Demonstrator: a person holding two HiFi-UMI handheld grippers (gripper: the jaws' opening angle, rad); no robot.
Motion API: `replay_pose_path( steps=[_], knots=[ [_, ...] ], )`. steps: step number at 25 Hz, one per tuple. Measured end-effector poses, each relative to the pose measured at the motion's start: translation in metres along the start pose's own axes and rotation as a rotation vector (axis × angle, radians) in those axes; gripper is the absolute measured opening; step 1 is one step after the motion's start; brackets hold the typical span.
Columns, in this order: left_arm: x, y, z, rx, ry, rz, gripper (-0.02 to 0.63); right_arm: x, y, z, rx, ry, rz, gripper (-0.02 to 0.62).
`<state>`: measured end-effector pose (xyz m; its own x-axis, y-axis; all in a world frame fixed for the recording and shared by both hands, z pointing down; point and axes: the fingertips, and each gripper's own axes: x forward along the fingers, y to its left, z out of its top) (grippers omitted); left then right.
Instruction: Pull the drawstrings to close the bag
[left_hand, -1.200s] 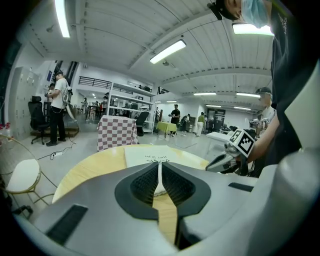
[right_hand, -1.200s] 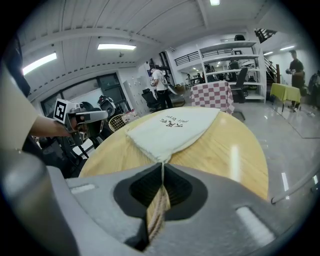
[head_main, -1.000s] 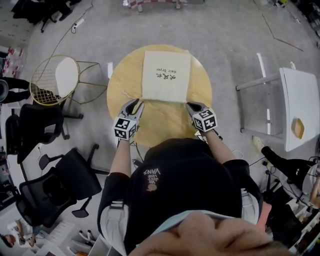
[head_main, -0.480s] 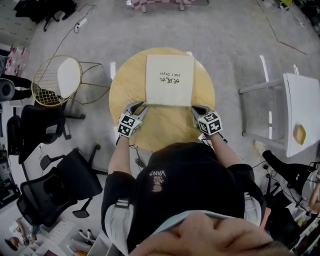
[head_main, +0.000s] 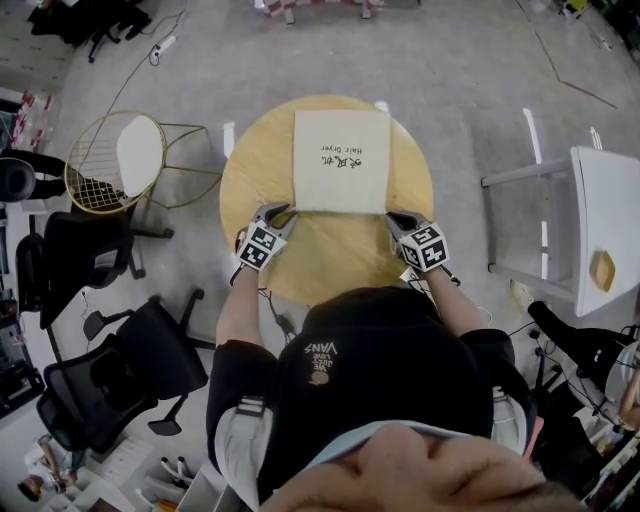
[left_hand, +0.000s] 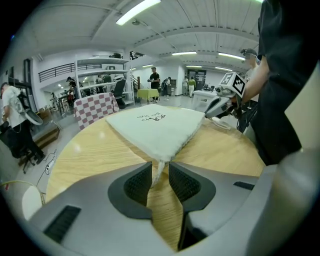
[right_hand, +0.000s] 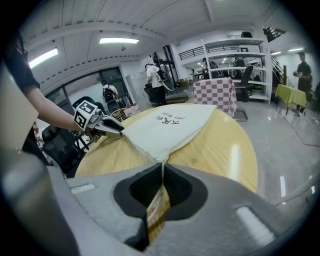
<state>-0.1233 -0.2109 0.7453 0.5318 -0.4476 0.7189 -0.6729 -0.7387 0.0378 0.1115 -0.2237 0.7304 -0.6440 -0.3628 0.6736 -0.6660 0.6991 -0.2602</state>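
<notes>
Left gripper view is showing the left gripper (left_hand: 160, 169) standing with its jaws apart. They have just been opening, and the thin white left drawstring (left_hand: 157, 172) of the flat cream cloth bag (left_hand: 156, 125), printed with dark lettering, is hanging loose between the pads with neither pad pressing on it. The bag is lying flat on the round pale-wood bench (head_main: 330, 255), its near edge facing the person and one gripper sitting at each near corner. In the right gripper view the right gripper (right_hand: 162, 169) is pinching the right drawstring (right_hand: 161, 159) just where it leaves the corner, jaws closed together on it.

The step in hand, as I am judging it, is getting hold of both strings before any pull, since the near edge is looking straight and ungathered. Next, the left jaws are needing to close on the string they are straddling. Then both grippers should be drawing outward — evenly, or the bag will likely be sliding across the bench rather than cinching.
</notes>
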Motion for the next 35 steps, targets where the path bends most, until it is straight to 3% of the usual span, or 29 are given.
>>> replay_pose_path(
  steps=[5,7,14,25,35],
  knots=[
    [0.005,-0.003,-0.001,0.020,0.020,-0.013,0.101,-0.002,-0.004,0.001,-0.003,-0.002,-0.004,0.009],
    [0.006,-0.005,0.000,0.015,0.020,-0.018,0.047,-0.003,-0.006,0.001,-0.005,-0.002,-0.007,0.009],
    [0.000,-0.007,0.006,-0.009,-0.016,-0.042,0.029,-0.001,-0.008,0.002,0.012,-0.008,-0.012,0.009],
    [-0.017,-0.006,0.021,-0.113,-0.091,-0.059,0.021,-0.004,-0.009,0.009,0.065,-0.037,-0.051,0.009],
    [-0.035,-0.002,0.029,-0.235,-0.106,0.026,0.020,-0.015,-0.005,0.024,0.074,-0.080,-0.117,0.008]
  ],
)
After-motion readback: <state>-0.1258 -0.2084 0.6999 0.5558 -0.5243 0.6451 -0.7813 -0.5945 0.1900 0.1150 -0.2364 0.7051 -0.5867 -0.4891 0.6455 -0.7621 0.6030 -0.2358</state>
